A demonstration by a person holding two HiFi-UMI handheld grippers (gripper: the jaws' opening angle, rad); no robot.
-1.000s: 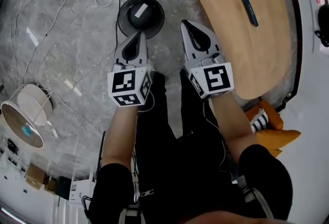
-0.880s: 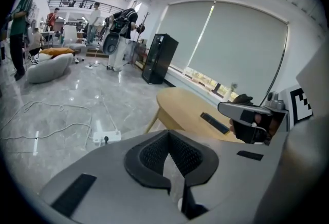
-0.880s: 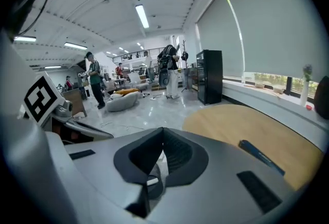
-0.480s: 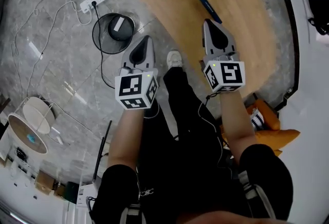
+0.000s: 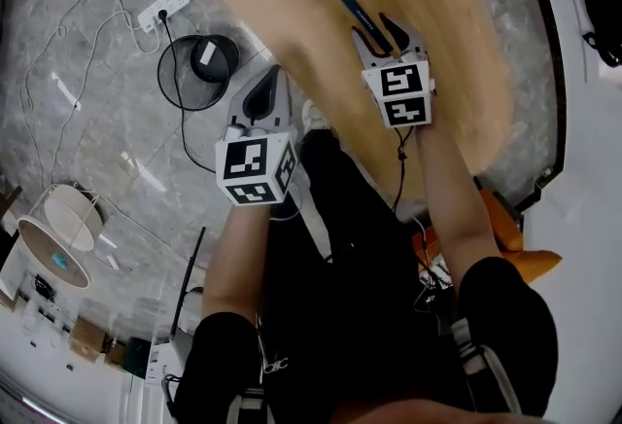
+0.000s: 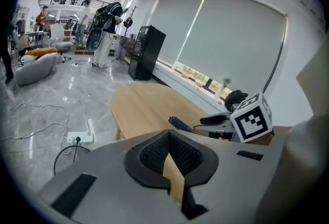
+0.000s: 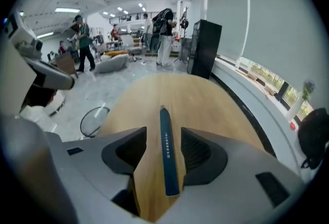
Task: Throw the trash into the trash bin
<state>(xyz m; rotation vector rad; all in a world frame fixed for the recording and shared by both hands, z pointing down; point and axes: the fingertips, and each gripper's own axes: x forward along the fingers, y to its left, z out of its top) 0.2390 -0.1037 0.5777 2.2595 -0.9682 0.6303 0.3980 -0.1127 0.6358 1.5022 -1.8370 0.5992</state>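
A slim dark blue pen-like item [image 5: 352, 6] lies on the oval wooden table [image 5: 442, 53]. My right gripper [image 5: 381, 28] hangs low over its near end. In the right gripper view the blue item [image 7: 168, 156] runs between the jaws of the right gripper [image 7: 164, 131], which are opening, pads clear of it on both sides. My left gripper [image 5: 276, 72] is shut and empty, beside the table's left edge, above the floor. The round black mesh trash bin [image 5: 162, 74] stands on the floor to its left, with a white scrap inside. The left gripper [image 6: 168, 135] faces the table [image 6: 144, 105].
A white power strip [image 5: 163, 7] and loose cables lie on the grey floor beyond the bin. A white round lamp-like object [image 5: 53, 242] sits at the far left. An orange thing [image 5: 515, 262] lies by my right arm. My legs and a shoe [image 5: 313, 111] are below the grippers.
Both grippers have swung from beside the bin toward the table. The right one has moved out over the tabletop, dropped to the blue item and opened its jaws.
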